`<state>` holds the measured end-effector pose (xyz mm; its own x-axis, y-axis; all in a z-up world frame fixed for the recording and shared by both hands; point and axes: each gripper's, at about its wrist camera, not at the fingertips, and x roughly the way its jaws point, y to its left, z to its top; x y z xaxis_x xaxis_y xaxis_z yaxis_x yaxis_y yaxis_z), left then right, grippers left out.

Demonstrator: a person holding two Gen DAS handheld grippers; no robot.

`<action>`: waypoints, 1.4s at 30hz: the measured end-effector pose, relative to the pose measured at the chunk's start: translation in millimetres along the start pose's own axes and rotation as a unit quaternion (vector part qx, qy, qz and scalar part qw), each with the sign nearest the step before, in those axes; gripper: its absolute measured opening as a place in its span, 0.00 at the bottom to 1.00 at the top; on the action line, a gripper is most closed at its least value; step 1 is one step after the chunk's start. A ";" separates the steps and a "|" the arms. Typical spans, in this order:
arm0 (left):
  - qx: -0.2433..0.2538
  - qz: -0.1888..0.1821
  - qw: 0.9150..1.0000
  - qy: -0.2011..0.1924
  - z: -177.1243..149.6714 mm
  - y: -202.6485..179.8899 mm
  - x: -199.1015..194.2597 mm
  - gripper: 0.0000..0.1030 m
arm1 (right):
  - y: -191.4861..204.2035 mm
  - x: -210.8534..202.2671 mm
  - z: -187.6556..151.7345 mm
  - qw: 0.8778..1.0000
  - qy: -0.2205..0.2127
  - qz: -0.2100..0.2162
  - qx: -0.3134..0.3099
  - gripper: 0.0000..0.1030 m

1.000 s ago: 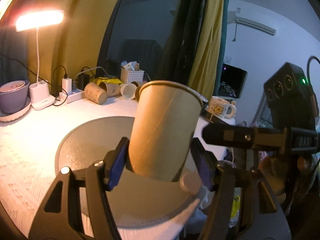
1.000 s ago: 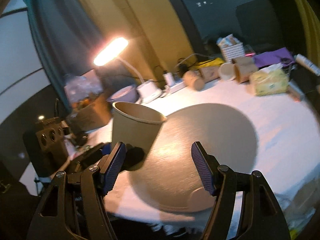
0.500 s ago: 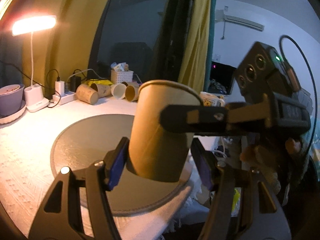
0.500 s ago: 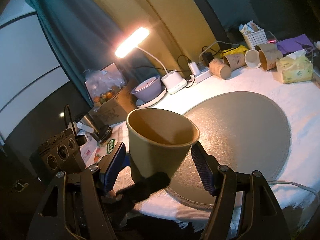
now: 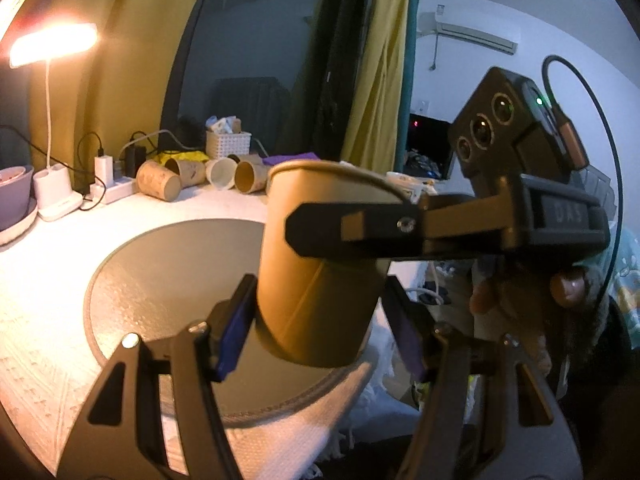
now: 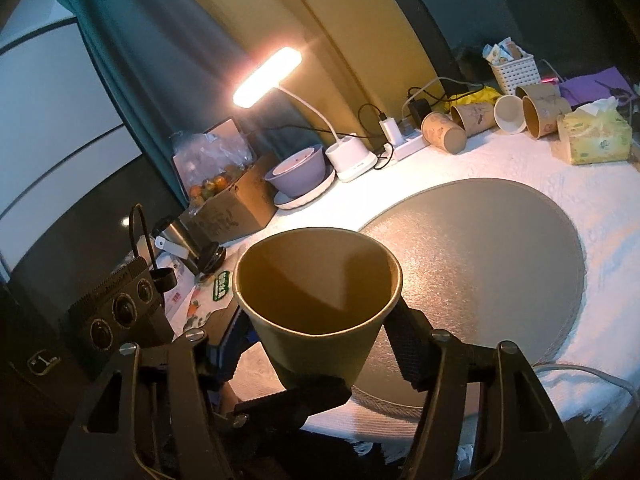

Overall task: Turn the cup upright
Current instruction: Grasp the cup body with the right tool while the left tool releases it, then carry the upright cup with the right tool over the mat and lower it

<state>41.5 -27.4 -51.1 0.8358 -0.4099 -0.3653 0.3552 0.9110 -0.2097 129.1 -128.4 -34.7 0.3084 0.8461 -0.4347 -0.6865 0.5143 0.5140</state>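
Brown paper cup (image 5: 320, 280) mouth-up in mid-air over round mat's (image 6: 500, 248) near edge, my left gripper (image 5: 320, 320) clamped low on it, right gripper (image 6: 320, 340) straddling it, contact unclear. Flip looks done; next, set it down.

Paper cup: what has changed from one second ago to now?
The right gripper moved in and now brackets the cup, which the left gripper keeps holding, mouth up, above the table edge. The round mat and the lying cups stayed put.
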 end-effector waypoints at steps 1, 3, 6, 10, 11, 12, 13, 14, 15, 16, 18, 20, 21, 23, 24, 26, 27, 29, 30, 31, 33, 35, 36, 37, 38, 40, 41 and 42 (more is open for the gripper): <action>0.001 -0.001 1.000 0.006 -0.3 0.3 2.6 0.63 | 0.1 0.1 -0.1 1.000 0.000 -0.001 0.000 0.64; 0.004 -0.001 1.000 0.017 -1.7 0.1 6.7 0.63 | -0.7 0.8 -0.4 1.000 0.001 -0.005 -0.001 0.64; 0.004 0.001 1.000 0.030 -3.4 1.7 12.4 0.63 | -2.7 3.6 -1.0 1.000 0.003 -0.017 -0.004 0.64; -0.003 -0.007 0.999 0.040 -7.2 4.6 14.8 0.78 | -3.4 3.3 0.4 0.999 0.000 -0.048 -0.022 0.64; -0.004 -0.006 0.999 0.044 -8.2 5.2 15.7 0.78 | -4.8 1.7 1.9 0.998 -0.003 -0.050 -0.023 0.64; -0.005 -0.003 0.999 0.048 -9.3 5.9 16.9 0.78 | -6.0 0.4 3.6 0.998 -0.006 -0.055 -0.025 0.64; -0.009 -0.001 0.999 0.052 -10.5 7.9 17.9 0.78 | -7.0 -0.2 4.9 0.998 -0.009 -0.060 -0.027 0.64; -0.010 0.000 0.999 0.053 -10.8 8.7 17.7 0.78 | -7.9 -0.6 6.6 0.997 -0.011 -0.067 -0.030 0.64; -0.012 0.002 0.998 0.054 -11.1 10.2 17.4 0.78 | -9.0 -1.0 8.2 0.997 -0.012 -0.076 -0.033 0.64; -0.012 0.006 0.998 0.055 -10.9 12.2 16.8 0.78 | -10.0 -0.9 9.8 0.996 -0.013 -0.085 -0.037 0.64; -0.013 0.010 0.998 0.055 -10.1 14.3 14.7 0.78 | -11.4 0.1 12.5 0.994 -0.014 -0.098 -0.042 0.64; -0.014 0.018 0.998 0.055 -8.7 19.7 12.7 0.78 | -14.7 1.2 14.8 0.994 -0.017 -0.097 -0.037 0.64; -0.016 0.022 0.998 0.055 -8.4 21.9 11.7 0.78 | -15.6 2.6 15.9 0.994 -0.019 -0.097 -0.036 0.64; -0.025 0.039 0.998 0.046 -6.9 29.3 5.7 0.78 | -17.4 4.8 16.9 0.994 -0.022 -0.099 -0.035 0.64; -0.029 0.045 0.998 0.042 -5.5 32.2 3.5 0.78 | -19.1 6.7 17.7 0.994 -0.023 -0.100 -0.034 0.64; -0.041 0.065 0.997 0.024 -0.4 44.2 -3.5 0.78 | -21.5 11.2 19.6 0.993 -0.026 -0.107 -0.034 0.64; -0.048 0.077 0.996 0.012 2.2 50.7 -7.0 0.78 | -23.6 14.4 20.6 0.993 -0.028 -0.112 -0.035 0.64; -0.063 0.096 0.993 -0.007 6.5 62.8 -12.0 0.78 | -25.3 22.0 22.0 0.989 -0.031 -0.135 -0.045 0.64; -0.073 0.104 0.992 -0.016 8.7 69.7 -14.5 0.78 | -25.6 27.2 22.6 0.986 -0.032 -0.153 -0.055 0.64; -0.085 0.115 0.989 -0.023 10.8 78.8 -15.8 0.78 | -25.5 33.0 23.4 0.984 -0.031 -0.166 -0.064 0.64; -0.099 0.129 0.986 -0.026 11.5 90.3 -15.4 0.78 | -24.3 41.6 24.0 0.979 -0.030 -0.187 -0.082 0.64; -0.117 0.139 0.983 -0.019 10.8 102.7 -12.1 0.78 | -22.8 50.2 24.7 0.972 -0.028 -0.211 -0.103 0.64; -0.134 0.133 0.982 -0.013 9.4 109.6 -10.1 0.78 | -23.6 55.1 25.5 0.968 -0.027 -0.223 -0.109 0.64; -0.143 0.130 0.981 -0.009 7.9 113.0 -9.2 0.78 | -24.9 58.3 26.2 0.967 -0.027 -0.229 -0.110 0.64; -0.148 0.128 0.981 -0.008 6.6 114.0 -9.5 0.78 | -26.4 61.7 27.3 0.965 -0.026 -0.237 -0.109 0.64; -0.159 0.120 0.980 0.001 3.5 117.8 -6.8 0.78 | -29.6 68.0 28.8 0.960 -0.023 -0.254 -0.112 0.64; -0.162 0.118 0.980 0.008 1.6 118.2 -5.0 0.78 | -31.0 72.8 29.8 0.956 -0.022 -0.267 -0.116 0.64; -0.163 0.120 0.979 0.017 0.1 117.7 -1.9 0.78 | -31.7 75.8 30.1 0.954 -0.020 -0.274 -0.119 0.64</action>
<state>81.8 80.6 -75.0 0.8626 -0.1923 -0.4679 -0.0072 0.9202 -0.3914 194.0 -76.3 -61.7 0.6857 0.4661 -0.5590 -0.5438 0.8386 0.0323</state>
